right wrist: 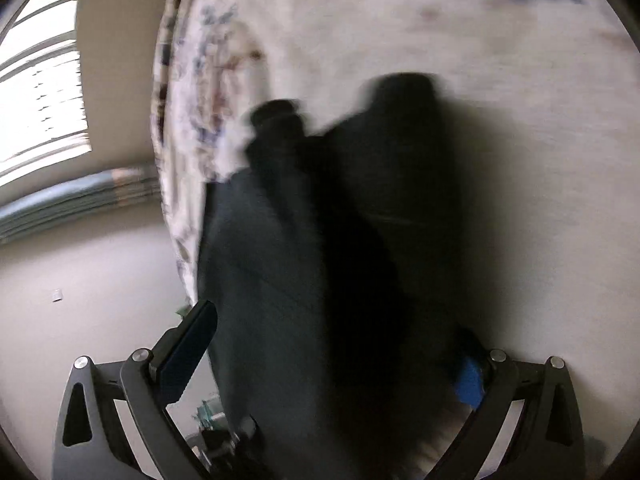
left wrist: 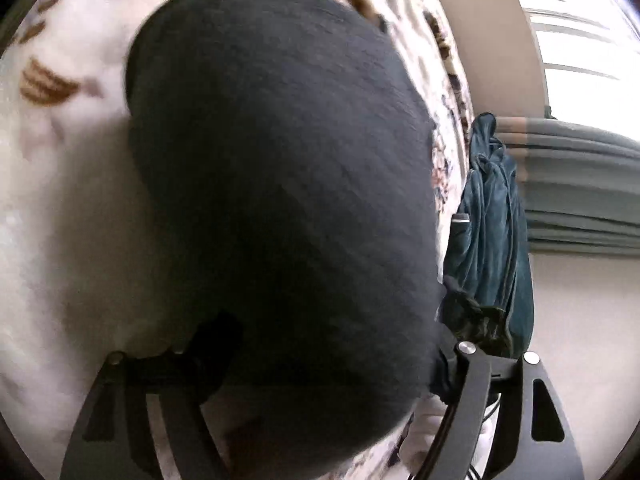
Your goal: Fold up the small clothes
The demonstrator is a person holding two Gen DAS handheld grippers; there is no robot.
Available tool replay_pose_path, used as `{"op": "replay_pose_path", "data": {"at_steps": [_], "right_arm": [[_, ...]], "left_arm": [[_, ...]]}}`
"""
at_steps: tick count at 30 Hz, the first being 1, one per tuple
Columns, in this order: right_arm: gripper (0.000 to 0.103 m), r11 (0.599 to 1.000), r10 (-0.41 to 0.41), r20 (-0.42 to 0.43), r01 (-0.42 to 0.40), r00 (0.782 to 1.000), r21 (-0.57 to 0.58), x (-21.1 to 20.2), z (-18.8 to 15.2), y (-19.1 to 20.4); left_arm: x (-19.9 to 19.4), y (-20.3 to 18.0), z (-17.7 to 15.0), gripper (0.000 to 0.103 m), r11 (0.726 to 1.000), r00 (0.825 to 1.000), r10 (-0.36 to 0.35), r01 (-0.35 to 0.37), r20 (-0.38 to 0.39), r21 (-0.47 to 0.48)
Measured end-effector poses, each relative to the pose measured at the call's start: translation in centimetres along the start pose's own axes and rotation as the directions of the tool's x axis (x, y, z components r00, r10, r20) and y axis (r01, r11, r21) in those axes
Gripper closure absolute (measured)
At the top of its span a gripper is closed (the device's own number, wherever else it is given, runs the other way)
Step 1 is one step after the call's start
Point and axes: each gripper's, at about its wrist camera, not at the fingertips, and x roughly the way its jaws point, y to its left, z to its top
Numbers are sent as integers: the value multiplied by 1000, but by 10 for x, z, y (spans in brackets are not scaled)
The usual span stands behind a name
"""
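Observation:
A dark navy garment point(left wrist: 280, 184) lies spread on a white floral bedspread point(left wrist: 72, 200) and fills most of the left wrist view. My left gripper point(left wrist: 330, 336) stands open at its near edge. The left finger point(left wrist: 212, 344) shows beside the cloth; the right finger is hidden under it. In the blurred right wrist view, dark cloth point(right wrist: 360, 240) runs up between the wide jaws of my right gripper point(right wrist: 338, 332), which is open. Its left finger point(right wrist: 192, 344) stands at the cloth's edge, and a blue pad point(right wrist: 470, 380) shows at the right.
A teal garment point(left wrist: 492, 240) hangs at the bed's right edge. Beyond the edge are pale floor point(right wrist: 80, 300), a pleated grey-green curtain point(right wrist: 80, 200) and a bright window with blinds point(right wrist: 40, 100). Small clutter point(right wrist: 208, 420) lies on the floor below the right gripper.

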Motion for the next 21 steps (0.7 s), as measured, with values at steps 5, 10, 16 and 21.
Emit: {"op": "replay_pose_path", "data": {"at_steps": [5, 10, 16, 21], "right_arm": [[83, 999, -26, 47, 24, 999, 49, -6, -21, -3], [84, 996, -61, 104, 54, 993, 71, -47, -80, 0], [77, 972, -144, -25, 146, 989, 182, -48, -182, -18], [49, 946, -292, -63, 298, 954, 125, -73, -200, -29]], "left_arm": [[-9, -28, 6, 72, 984, 1000, 1, -2, 5, 178], [-35, -39, 35, 75, 959, 994, 38, -8, -100, 283], [-40, -32, 47, 62, 903, 941, 241, -128, -236, 411], [-80, -25, 14, 45, 871, 929, 353, -283, -111, 403]]}}
